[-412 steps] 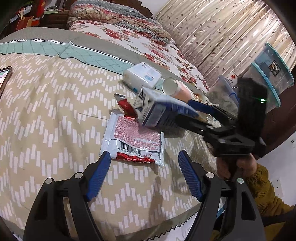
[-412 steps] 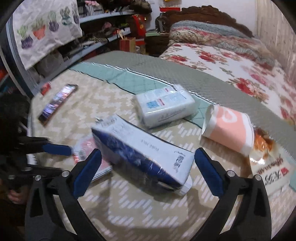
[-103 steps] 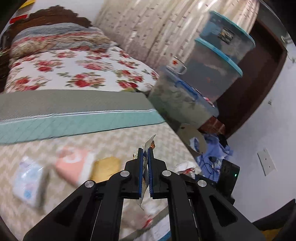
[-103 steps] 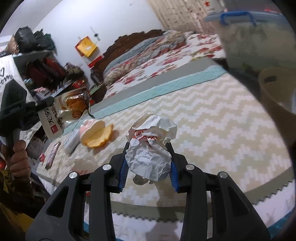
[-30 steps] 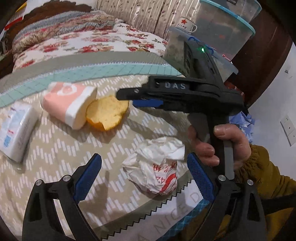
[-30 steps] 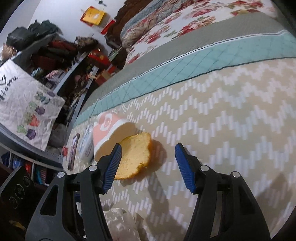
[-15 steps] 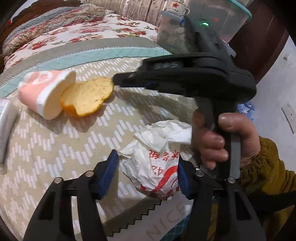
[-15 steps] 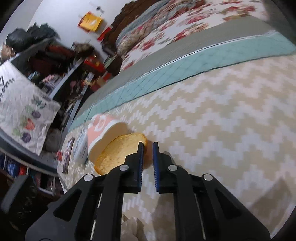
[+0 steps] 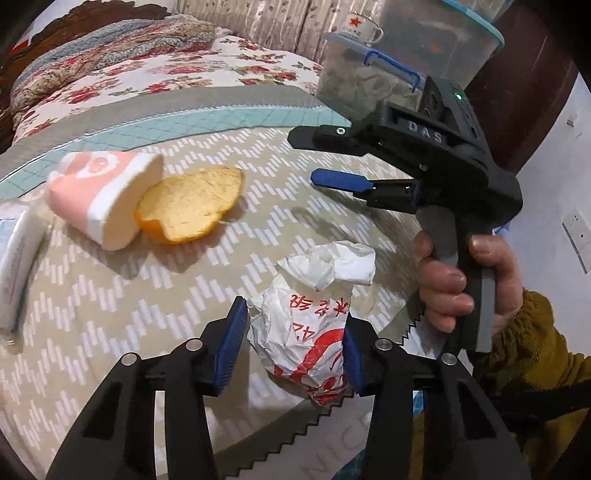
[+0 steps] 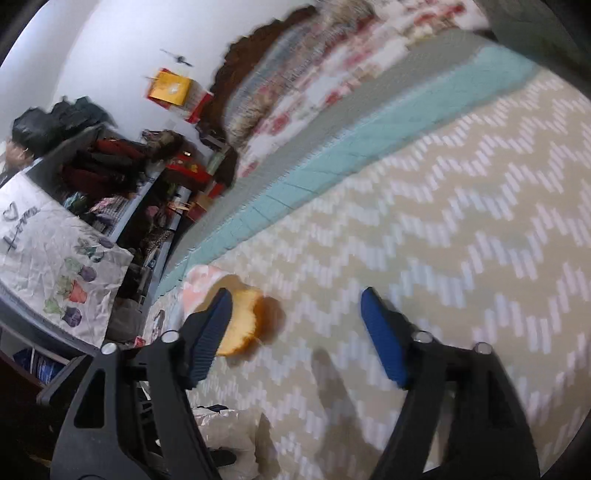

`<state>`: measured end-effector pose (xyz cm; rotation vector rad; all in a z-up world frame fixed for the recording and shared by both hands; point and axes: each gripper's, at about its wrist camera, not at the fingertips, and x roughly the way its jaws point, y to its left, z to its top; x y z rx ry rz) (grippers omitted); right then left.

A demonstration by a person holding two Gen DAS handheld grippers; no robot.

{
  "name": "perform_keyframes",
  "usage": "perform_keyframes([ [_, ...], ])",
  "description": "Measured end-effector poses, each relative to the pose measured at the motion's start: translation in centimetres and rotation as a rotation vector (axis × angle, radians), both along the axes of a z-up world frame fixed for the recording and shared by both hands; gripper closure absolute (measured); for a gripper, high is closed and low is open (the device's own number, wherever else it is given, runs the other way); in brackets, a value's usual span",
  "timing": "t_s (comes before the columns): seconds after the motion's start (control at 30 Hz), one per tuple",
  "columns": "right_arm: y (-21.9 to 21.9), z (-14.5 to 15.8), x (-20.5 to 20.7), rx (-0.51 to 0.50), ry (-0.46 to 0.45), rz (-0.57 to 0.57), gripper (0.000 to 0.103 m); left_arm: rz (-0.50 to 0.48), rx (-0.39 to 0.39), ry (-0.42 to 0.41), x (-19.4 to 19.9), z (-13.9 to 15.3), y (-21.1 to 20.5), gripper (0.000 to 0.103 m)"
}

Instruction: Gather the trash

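A crumpled white wrapper with red print (image 9: 306, 328) lies near the bed's front edge. My left gripper (image 9: 293, 332) is closing on it, and both blue pads touch its sides. The wrapper also shows blurred at the bottom of the right wrist view (image 10: 229, 435). An orange peel (image 9: 192, 206) rests against a pink and white cup (image 9: 99, 192) lying on its side. My right gripper (image 10: 295, 295) hovers over the bedspread with its jaws opening and nothing between them; the orange peel (image 10: 243, 321) lies just behind its left finger. From the left wrist view, that right gripper (image 9: 302, 158) is held in a hand.
A tissue pack (image 9: 14, 258) lies at the left edge. Stacked storage boxes (image 9: 369, 74) with a mug (image 9: 358, 26) on top stand beyond the bed's far corner. The zigzag-trimmed bed edge (image 9: 295, 432) runs below my left gripper. Cluttered shelves (image 10: 110, 177) line the far left.
My left jaws have closed in from wide open until they touch the crumpled wrapper. The right jaws snapped shut near the peel, then opened again, and that gripper shifted to the right.
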<state>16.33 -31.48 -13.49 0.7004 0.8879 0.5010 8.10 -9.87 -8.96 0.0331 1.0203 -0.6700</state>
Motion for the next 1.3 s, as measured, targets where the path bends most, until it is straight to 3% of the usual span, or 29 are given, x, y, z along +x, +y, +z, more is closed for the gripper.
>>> perform_keyframes([
  [0.2, 3.2, 0.1, 1.1, -0.078, 0.027, 0.064, 0.039, 0.076, -0.020, -0.025, 0.3, 0.9, 3.5, 0.059],
  [0.3, 4.8, -0.2, 1.8, -0.048, 0.059, 0.112, 0.046, 0.127, -0.019, -0.027, 0.6, 0.9, 5.4, 0.059],
  [0.4, 7.1, -0.1, 2.1, -0.084, 0.049, 0.163, 0.051, 0.164, -0.026, -0.016, 1.0, 0.6, 6.9, 0.059],
  [0.5, 9.2, -0.1, 2.3, -0.115, 0.051, 0.216, 0.067, 0.183, -0.031, 0.004, 1.4, 0.3, 7.6, 0.059],
  [0.57, 10.3, -0.3, 2.3, -0.129, 0.055, 0.252, 0.083, 0.183, -0.030, 0.012, 1.3, 0.1, 7.8, 0.059],
  [0.67, 10.6, -0.5, 1.8, -0.120, 0.046, 0.261, 0.091, 0.181, -0.021, 0.008, 1.1, -0.1, 7.7, 0.058],
  [0.77, 9.4, -0.6, 1.2, -0.095, 0.041, 0.227, 0.094, 0.181, -0.016, 0.010, 1.3, -0.1, 7.3, 0.058],
  [1.1, 1.7, -1.0, -2.7, -0.055, 0.049, 0.063, 0.094, 0.161, 0.004, 0.009, 1.4, -0.2, 6.0, 0.057],
  [1.3, -0.5, -0.8, -3.6, -0.047, 0.054, 0.018, 0.091, 0.172, -0.004, 0.022, 1.8, -0.1, 6.3, 0.057],
])
